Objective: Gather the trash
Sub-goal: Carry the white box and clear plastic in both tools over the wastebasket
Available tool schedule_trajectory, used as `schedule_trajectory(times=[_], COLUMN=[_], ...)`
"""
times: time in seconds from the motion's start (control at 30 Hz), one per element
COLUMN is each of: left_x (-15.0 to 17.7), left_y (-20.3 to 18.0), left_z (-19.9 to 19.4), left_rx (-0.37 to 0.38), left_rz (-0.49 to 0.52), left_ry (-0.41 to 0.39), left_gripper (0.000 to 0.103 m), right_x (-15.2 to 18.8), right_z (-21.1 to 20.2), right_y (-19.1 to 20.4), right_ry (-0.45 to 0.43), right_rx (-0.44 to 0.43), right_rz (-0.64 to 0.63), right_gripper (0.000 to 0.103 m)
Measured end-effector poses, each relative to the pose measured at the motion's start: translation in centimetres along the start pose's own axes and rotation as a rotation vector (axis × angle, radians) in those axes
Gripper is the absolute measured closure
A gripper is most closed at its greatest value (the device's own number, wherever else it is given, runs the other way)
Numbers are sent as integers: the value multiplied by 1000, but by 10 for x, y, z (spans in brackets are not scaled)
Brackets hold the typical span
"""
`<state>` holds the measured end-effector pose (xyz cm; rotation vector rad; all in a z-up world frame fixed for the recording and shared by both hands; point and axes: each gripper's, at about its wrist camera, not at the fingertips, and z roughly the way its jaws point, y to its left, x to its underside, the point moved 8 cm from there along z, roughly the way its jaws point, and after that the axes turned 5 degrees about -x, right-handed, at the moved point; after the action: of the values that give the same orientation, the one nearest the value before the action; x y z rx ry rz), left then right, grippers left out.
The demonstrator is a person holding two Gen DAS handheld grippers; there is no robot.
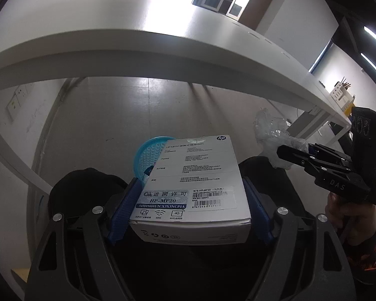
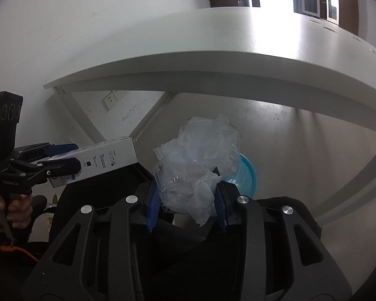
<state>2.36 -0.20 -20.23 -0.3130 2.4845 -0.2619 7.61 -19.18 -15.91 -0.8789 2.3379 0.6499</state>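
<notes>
Left wrist view: left hand-held gripper closed on white carton, blue pads against both long sides, held in the air below the desk edge.
Right wrist view: right hand-held gripper pinched around crumpled clear plastic, wad bulging above the pads.
Carton handling: stiff cardboard, flat printed faces, sharp corners; probably light, likely empty; side grip near one end sound, dented corner visible.
Plastic handling: soft, thin, springy, slippery film; apt to slide out or shed a loose flap, so firm squeeze at the wad's core advisable.
Blue basket: round, perforated plastic, on the tiled floor beneath both loads; presumably the bin.
</notes>
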Motion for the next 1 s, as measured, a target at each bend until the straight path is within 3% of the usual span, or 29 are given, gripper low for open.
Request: schedule_trajectory(times=[0.4, 0.57, 0.67, 0.73, 1.0], left_x=[-5, -9, -14, -19, -25], left_y=[21, 41, 50, 54, 63], left_z=[96, 117, 138, 151, 207], left_rx=[-89, -87, -64, -61, -55], left_rz=[-25, -65, -104, -119, -192], left_ry=[76, 106, 142, 157, 232], left_gripper=[25, 25, 25, 25, 25], right_x=[23, 24, 25, 27, 28], right_z=[89, 122, 145, 162, 209], right_y=[-23, -32, -43, -52, -75], right_ry=[152, 218, 271, 299, 379], right_rx=[70, 76, 20, 56, 42], right_rz=[4, 1, 76, 58, 197], right_gripper=[68, 68, 68, 68, 68])
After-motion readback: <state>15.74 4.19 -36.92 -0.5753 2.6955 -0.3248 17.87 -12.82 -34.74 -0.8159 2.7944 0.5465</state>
